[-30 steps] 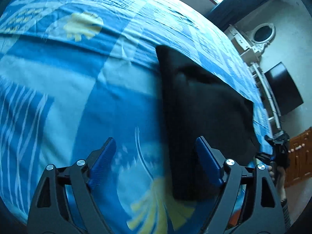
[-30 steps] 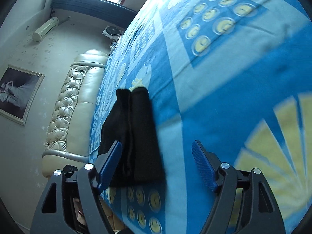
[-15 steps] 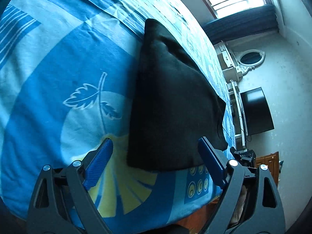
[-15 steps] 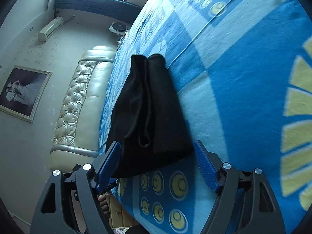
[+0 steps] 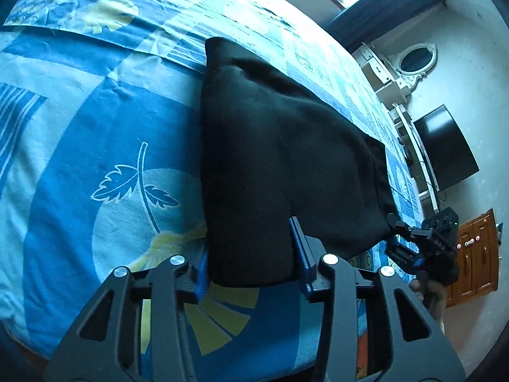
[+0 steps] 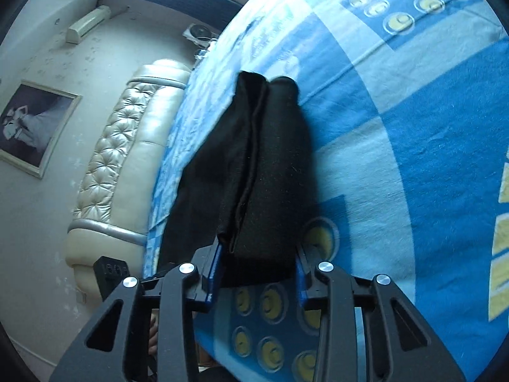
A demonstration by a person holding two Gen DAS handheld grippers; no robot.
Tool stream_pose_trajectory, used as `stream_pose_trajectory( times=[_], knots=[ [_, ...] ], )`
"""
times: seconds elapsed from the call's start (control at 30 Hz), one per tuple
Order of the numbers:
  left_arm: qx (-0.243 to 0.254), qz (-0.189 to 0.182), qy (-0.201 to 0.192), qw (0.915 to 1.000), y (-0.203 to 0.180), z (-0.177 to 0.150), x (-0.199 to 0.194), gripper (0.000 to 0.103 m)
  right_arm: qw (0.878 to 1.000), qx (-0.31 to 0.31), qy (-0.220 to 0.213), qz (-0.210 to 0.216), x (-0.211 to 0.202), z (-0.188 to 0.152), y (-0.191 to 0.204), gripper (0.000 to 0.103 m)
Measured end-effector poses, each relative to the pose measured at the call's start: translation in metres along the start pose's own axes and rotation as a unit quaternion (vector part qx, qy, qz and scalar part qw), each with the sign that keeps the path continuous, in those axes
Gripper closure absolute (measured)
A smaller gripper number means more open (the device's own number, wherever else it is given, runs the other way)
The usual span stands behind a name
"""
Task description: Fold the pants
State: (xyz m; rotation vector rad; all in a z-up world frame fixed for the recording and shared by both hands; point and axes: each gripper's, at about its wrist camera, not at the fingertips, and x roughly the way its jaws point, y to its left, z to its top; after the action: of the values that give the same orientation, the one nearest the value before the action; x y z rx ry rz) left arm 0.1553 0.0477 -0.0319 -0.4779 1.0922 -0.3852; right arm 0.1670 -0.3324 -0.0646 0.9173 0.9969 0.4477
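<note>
The black pants (image 5: 280,159) lie folded into a thick stack on the blue patterned bed sheet (image 5: 95,146). My left gripper (image 5: 251,264) is closed around the stack's near corner, blue fingers on both sides of the cloth. My right gripper (image 6: 257,270) is closed on the other near corner of the pants (image 6: 254,172), whose layered edges show between the fingers. The right gripper also shows in the left wrist view (image 5: 413,238) at the stack's far right corner.
The bed's front edge runs just under both grippers. A padded cream headboard (image 6: 127,159) stands left in the right wrist view. A dresser with an oval mirror (image 5: 413,60), a dark TV (image 5: 445,149) and a wooden cabinet (image 5: 477,248) stand by the wall.
Both grippers moved forward onto the near edge of the folded pants and narrowed from wide open to closed on the cloth.
</note>
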Motion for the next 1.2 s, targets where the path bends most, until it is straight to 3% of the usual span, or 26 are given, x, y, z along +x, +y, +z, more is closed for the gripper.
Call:
stream_pose_trajectory(
  times=[0.17, 0.33, 0.47, 1.07, 1.2],
  knots=[
    [0.002, 0.004, 0.014, 0.9999, 0.001, -0.007, -0.011, 0.063, 1.000, -0.002, 0.011, 0.014, -0.008, -0.013, 0.005, 0.068],
    [-0.002, 0.000, 0.024, 0.9997, 0.014, -0.013, -0.004, 0.061, 0.999, 0.023, 0.025, 0.008, 0.002, -0.028, -0.021, 0.068],
    [0.002, -0.005, 0.023, 0.9997, 0.019, -0.014, 0.002, 0.057, 0.999, 0.033, 0.018, 0.026, 0.006, -0.031, -0.036, 0.068],
    [0.005, -0.016, 0.016, 0.9997, 0.024, -0.022, -0.001, 0.054, 0.999, 0.033, 0.014, 0.035, -0.001, -0.036, -0.044, 0.069],
    [-0.005, -0.025, 0.015, 0.9996, 0.028, -0.022, 0.000, 0.048, 0.999, 0.034, 0.014, 0.039, -0.001, -0.036, -0.045, 0.068]
  ],
)
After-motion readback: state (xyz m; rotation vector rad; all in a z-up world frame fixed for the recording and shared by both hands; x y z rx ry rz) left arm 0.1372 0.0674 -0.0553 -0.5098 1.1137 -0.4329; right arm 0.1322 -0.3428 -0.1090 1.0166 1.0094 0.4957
